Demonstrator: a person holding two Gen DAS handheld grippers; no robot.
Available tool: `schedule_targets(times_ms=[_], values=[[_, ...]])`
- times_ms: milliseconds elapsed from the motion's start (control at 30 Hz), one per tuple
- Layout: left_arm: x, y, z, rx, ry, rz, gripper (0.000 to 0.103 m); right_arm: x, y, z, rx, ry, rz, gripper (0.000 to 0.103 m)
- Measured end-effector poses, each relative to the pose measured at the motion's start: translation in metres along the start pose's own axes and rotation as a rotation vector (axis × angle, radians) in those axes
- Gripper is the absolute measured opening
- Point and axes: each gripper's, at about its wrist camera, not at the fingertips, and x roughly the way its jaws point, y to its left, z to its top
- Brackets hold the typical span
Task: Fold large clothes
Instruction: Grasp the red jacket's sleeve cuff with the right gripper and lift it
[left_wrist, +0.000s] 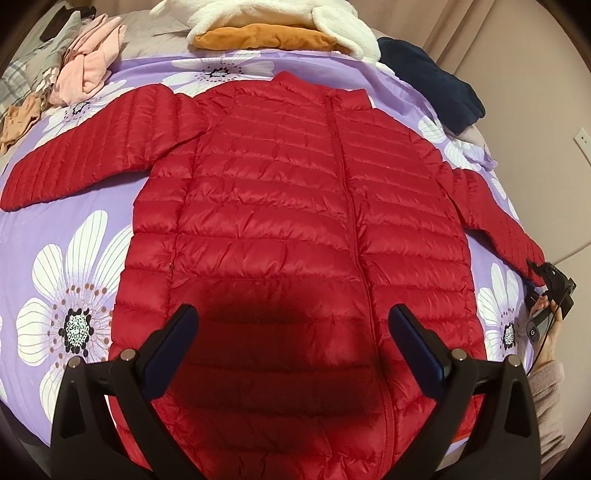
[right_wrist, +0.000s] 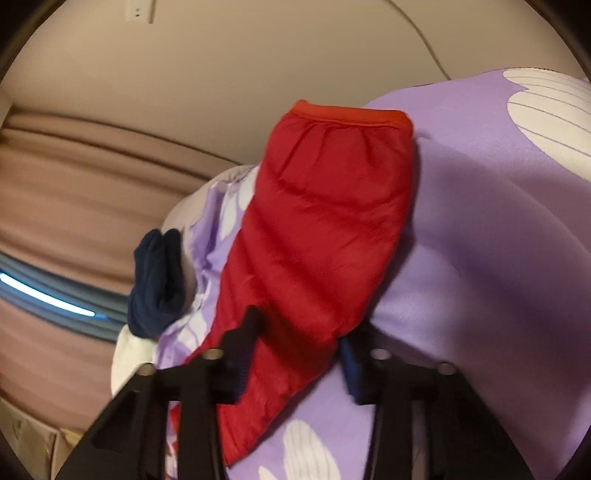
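Sleeve (right_wrist: 325, 236) of red jacket (left_wrist: 295, 206) clamped in right gripper (right_wrist: 295, 332), its pads half hidden; left gripper (left_wrist: 295, 332) open above.

A red quilted puffer jacket (left_wrist: 295, 229) lies flat, front up and apparently zipped, sleeves spread outward, collar far, on the purple floral bedspread (left_wrist: 74, 236).

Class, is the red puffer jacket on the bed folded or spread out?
Spread out: the red puffer jacket lies flat, front up, both sleeves out sideways on the floral bedspread.
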Motion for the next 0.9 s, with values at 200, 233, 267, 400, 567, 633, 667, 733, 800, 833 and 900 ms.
schedule_targets(times_ms=[200,233,267,400,567,633,667,733,800,833,900], values=[[-0.004,0.006,0.000,-0.007,-0.012,0.008,0.103,-0.024,0.022,-0.009,-0.152,-0.059,-0.044,0.009],[-0.004,0.008,0.001,-0.011,-0.013,0.005,0.103,-0.028,0.030,-0.010,-0.189,-0.068,-0.041,0.009],[-0.005,0.009,0.001,-0.015,-0.016,0.004,0.103,-0.034,0.040,-0.012,-0.231,-0.079,-0.027,0.009],[-0.010,0.019,0.002,-0.053,-0.026,-0.003,0.103,-0.053,0.097,-0.026,-0.420,-0.113,0.031,0.008],[-0.016,0.037,0.003,-0.126,-0.036,-0.018,0.103,-0.066,0.169,-0.075,-0.681,-0.085,0.107,0.008],[-0.020,0.046,0.003,-0.146,-0.046,-0.006,0.103,-0.066,0.190,-0.096,-0.763,-0.063,0.127,0.008],[-0.023,0.051,0.003,-0.156,-0.051,-0.003,0.103,-0.066,0.201,-0.110,-0.807,-0.047,0.143,0.008],[-0.028,0.064,0.004,-0.186,-0.062,-0.007,0.103,-0.062,0.222,-0.136,-0.882,-0.012,0.176,0.008],[-0.034,0.074,0.004,-0.211,-0.076,-0.007,0.103,-0.055,0.241,-0.166,-0.958,0.028,0.208,0.008],[-0.038,0.081,0.004,-0.225,-0.087,-0.003,0.103,-0.043,0.251,-0.177,-0.988,0.042,0.213,0.008],[-0.042,0.091,0.003,-0.243,-0.101,0.006,0.103,-0.031,0.265,-0.207,-1.073,0.068,0.218,0.008]])
